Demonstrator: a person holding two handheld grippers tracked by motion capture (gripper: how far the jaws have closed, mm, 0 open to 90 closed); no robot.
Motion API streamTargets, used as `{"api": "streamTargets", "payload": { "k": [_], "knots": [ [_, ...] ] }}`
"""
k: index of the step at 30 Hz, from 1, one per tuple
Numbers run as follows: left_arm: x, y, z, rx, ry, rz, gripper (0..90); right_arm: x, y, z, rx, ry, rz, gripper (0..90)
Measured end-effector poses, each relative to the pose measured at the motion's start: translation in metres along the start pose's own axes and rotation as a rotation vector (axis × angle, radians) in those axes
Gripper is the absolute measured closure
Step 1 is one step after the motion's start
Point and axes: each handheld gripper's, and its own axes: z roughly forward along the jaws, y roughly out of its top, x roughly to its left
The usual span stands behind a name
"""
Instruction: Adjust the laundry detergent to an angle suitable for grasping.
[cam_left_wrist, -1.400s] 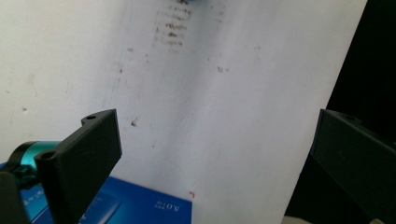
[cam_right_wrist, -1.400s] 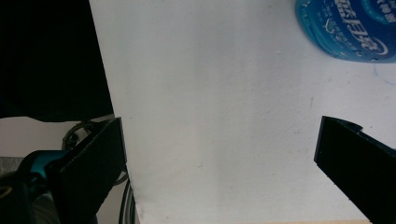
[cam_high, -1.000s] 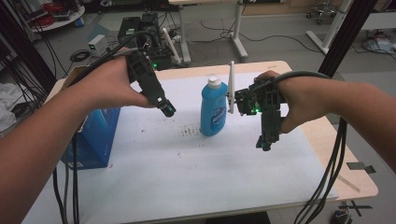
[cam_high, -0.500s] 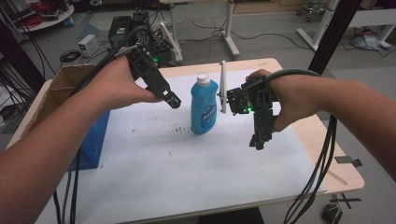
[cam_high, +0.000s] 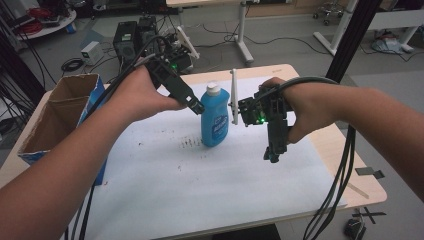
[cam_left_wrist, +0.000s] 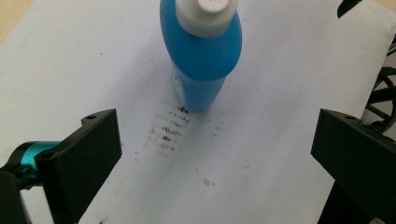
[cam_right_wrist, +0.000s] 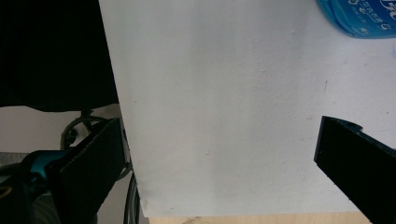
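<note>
**Blue bottle upright at table centre, both claws released**

The blue bottle (cam_high: 215, 119) stands upright on the white sheet (cam_high: 200, 180), a white cap (cam_left_wrist: 207, 14) on top. It looks like smooth, slightly squeezable plastic, likely liquid-filled and top-heavy; its narrower upper body probably offers the surest hold.

The left gripper (cam_high: 196, 105) hovers at the bottle's 10 o'clock, just beside its shoulder; its jaws are spread wide and hold nothing. The right gripper (cam_high: 272, 152) hangs at 3 o'clock, pointing downward, jaws likewise wide apart and empty, touching nothing.
</note>
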Motion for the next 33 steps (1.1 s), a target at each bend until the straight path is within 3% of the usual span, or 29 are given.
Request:
{"api": "streamTargets", "payload": {
  "k": [16, 33],
  "knots": [
    [0.001, 0.018, 0.030, -0.060, 0.030, -0.036, 1.6, 0.001, -0.008, 0.001, -0.010, -0.002, 0.007, 1.5],
    [0.003, 0.030, 0.063, -0.064, 0.032, -0.056, 1.6, 0.001, -0.012, 0.001, -0.004, -0.003, 0.019, 1.5]
  ]
}}
